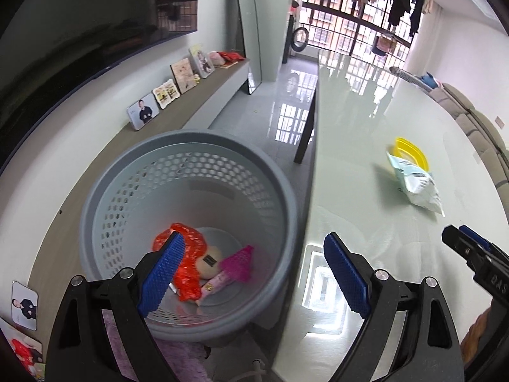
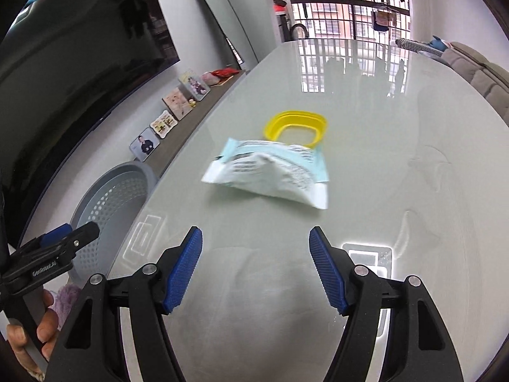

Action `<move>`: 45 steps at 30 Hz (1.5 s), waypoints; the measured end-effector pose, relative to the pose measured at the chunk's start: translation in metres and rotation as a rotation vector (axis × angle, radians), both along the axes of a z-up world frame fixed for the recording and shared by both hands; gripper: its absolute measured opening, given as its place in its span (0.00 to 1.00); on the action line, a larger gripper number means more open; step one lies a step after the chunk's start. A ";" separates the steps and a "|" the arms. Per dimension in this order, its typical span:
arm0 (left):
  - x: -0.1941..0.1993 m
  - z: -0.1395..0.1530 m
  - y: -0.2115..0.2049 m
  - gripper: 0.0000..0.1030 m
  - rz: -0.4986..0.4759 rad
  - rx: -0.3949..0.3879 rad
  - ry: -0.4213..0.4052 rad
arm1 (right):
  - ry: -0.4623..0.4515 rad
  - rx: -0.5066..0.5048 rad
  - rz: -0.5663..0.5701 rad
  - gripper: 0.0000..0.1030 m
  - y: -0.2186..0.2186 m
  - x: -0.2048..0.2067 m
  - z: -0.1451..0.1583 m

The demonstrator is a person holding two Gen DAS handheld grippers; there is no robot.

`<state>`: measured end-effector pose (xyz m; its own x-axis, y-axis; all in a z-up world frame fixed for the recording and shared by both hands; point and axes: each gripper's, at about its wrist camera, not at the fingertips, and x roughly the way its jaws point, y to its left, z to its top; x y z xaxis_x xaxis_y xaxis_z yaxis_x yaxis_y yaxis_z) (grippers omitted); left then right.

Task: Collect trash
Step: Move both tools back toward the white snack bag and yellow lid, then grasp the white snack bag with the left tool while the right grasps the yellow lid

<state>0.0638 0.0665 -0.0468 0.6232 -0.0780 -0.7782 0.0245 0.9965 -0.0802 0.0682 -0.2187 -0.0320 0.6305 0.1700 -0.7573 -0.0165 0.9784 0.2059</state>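
My left gripper (image 1: 254, 270) gapes empty over the bin (image 1: 187, 232); my right gripper (image 2: 256, 267), unclenched, faces the wrapper (image 2: 270, 172).

A crumpled pale-blue-and-white wrapper (image 2: 270, 168) lies on the table, touching a yellow lid (image 2: 296, 125).

basket (image 1: 178, 172): was grey, dotted with holes
bag (image 1: 191, 264) in basket: was red-orange
wrapper (image 2: 270, 172): was pale blue and white, dark print
lid (image 2: 296, 124): was yellow
fingers (image 2: 184, 270): were blue, ribbed
counter (image 2: 397, 175): was glossy pale grey-green
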 end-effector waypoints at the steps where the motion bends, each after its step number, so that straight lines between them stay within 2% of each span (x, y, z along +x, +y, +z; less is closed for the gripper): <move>1: 0.000 0.000 -0.003 0.85 -0.003 0.002 -0.001 | 0.000 0.002 -0.006 0.65 -0.005 0.001 -0.001; 11: 0.000 0.002 -0.019 0.85 -0.005 0.035 -0.003 | -0.006 -0.035 -0.107 0.65 -0.062 0.023 0.002; 21: 0.003 0.003 -0.031 0.85 -0.014 0.045 -0.006 | 0.066 -0.101 -0.157 0.65 -0.085 0.077 -0.022; 29: 0.004 0.004 -0.032 0.85 -0.011 0.046 0.000 | 0.092 -0.157 -0.104 0.65 -0.066 0.100 -0.030; 45: 0.007 0.009 -0.035 0.85 -0.008 0.046 -0.011 | 0.088 -0.131 0.121 0.65 0.009 0.061 -0.026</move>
